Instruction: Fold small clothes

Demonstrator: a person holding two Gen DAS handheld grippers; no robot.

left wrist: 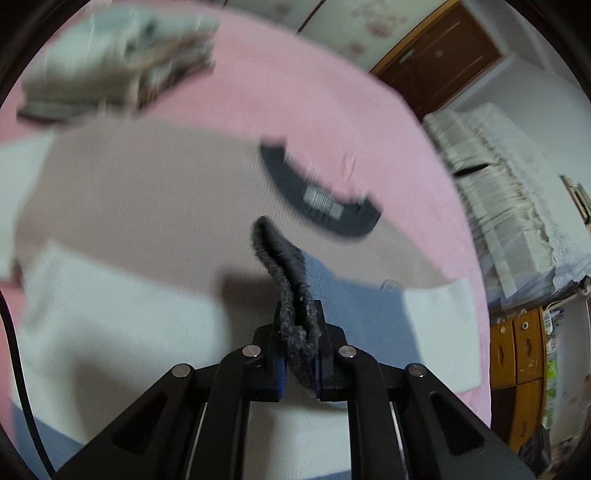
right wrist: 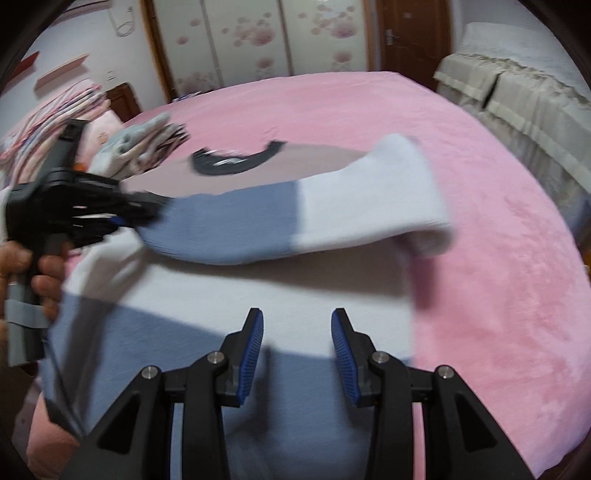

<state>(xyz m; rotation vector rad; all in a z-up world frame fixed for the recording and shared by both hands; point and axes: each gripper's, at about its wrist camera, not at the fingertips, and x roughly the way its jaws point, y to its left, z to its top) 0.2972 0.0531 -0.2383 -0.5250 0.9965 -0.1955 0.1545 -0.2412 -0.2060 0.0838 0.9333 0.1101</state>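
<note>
A pink bed (right wrist: 498, 240) is spread with a colour-block sweater (right wrist: 229, 306), its sleeve (right wrist: 303, 218) lifted across the body by the cuff (left wrist: 291, 295), which is pinched in the left gripper (left wrist: 298, 354); the right gripper (right wrist: 297, 350) is held parted above the hem. A thin cuff grip may slip, dropping the sleeve crooked

A pink blanket (right wrist: 480, 184) covers the bed in front of me. Behind the bed I see wardrobe doors with pink flowers (right wrist: 258, 37) and a brown door (right wrist: 406, 33). A cloth-covered piece of furniture (right wrist: 517, 96) stands at the right, near a wooden cabinet (left wrist: 517, 347).
</note>
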